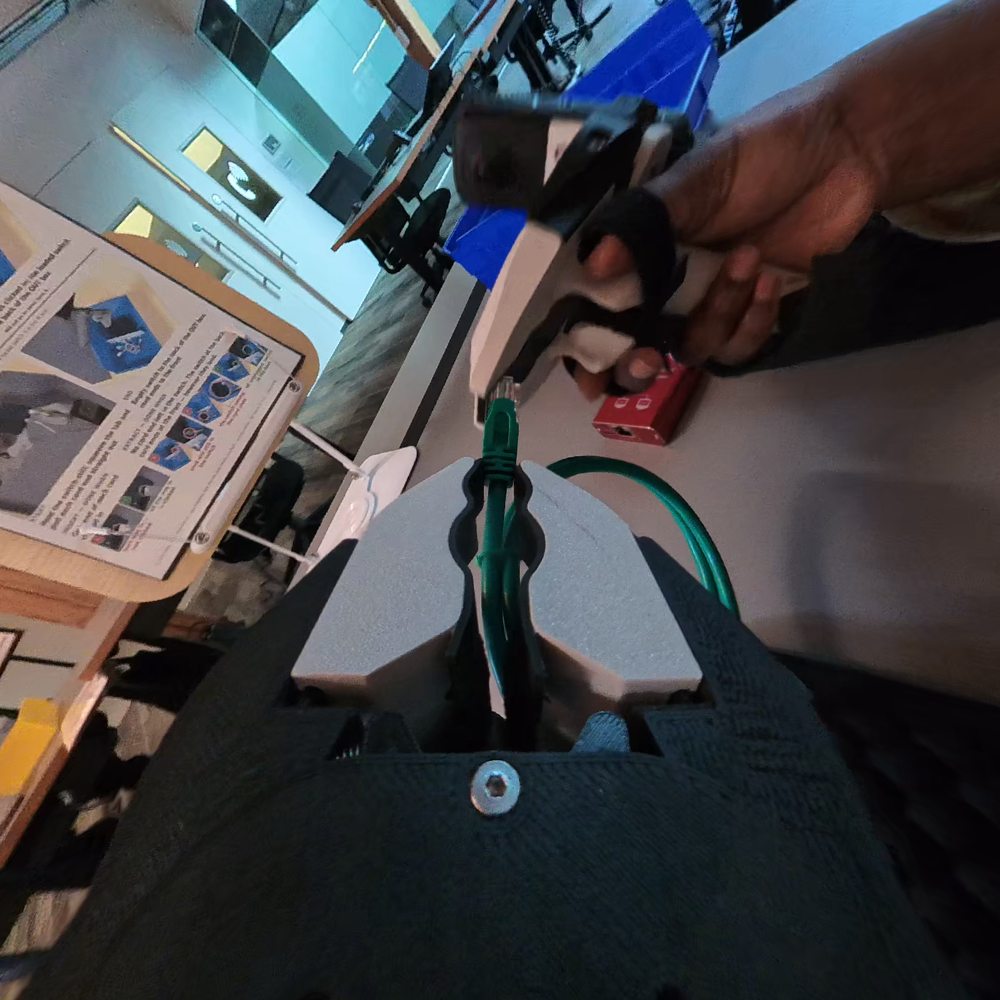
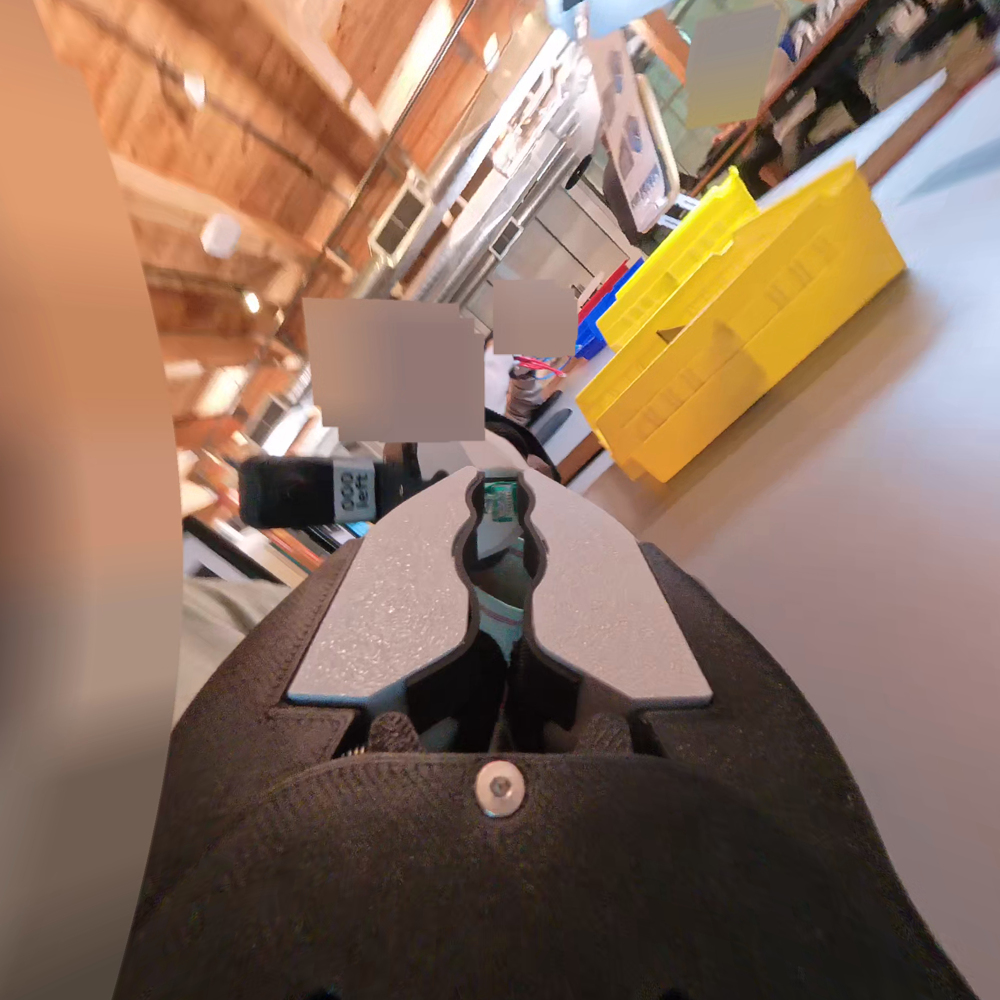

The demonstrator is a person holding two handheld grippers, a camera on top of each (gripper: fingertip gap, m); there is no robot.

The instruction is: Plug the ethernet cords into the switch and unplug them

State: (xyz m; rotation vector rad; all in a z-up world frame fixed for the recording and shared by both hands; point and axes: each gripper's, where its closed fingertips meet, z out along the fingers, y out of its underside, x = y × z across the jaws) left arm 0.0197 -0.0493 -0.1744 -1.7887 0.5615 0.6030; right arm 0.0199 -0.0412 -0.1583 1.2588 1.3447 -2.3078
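Clamping the green ethernet cord (image 1: 499, 519) just behind its boot, the left gripper (image 1: 497, 476) has its 2 grey fingers (image 1: 400, 573) closed on the cable, with the clear plug (image 1: 506, 390) standing out past the fingertips. The rest of the cord loops off to the right over the grey table (image 1: 811, 514) and runs back under the gripper body.

In the left wrist view, the right gripper (image 1: 489, 403) comes in from above, held by a hand (image 1: 768, 227), and its tips sit right at the plug end of the cord. Behind that hand lies the red switch (image 1: 644, 411) on the table, with a port facing the camera; nothing is plugged into that port. A blue bin (image 1: 638, 103) stands farther back, and an instruction sheet on a wooden board (image 1: 135, 411) leans at the left.

From the right wrist view, the right gripper (image 2: 499, 479) has its fingers (image 2: 411, 584) nearly together, and the clear plug with its green boot (image 2: 500, 500) sits in the notch at the tips; I cannot tell whether they actually pinch it. The black camera of the left gripper (image 2: 303, 492) shows just left. Yellow bins (image 2: 747, 335) rest on the table at the right.
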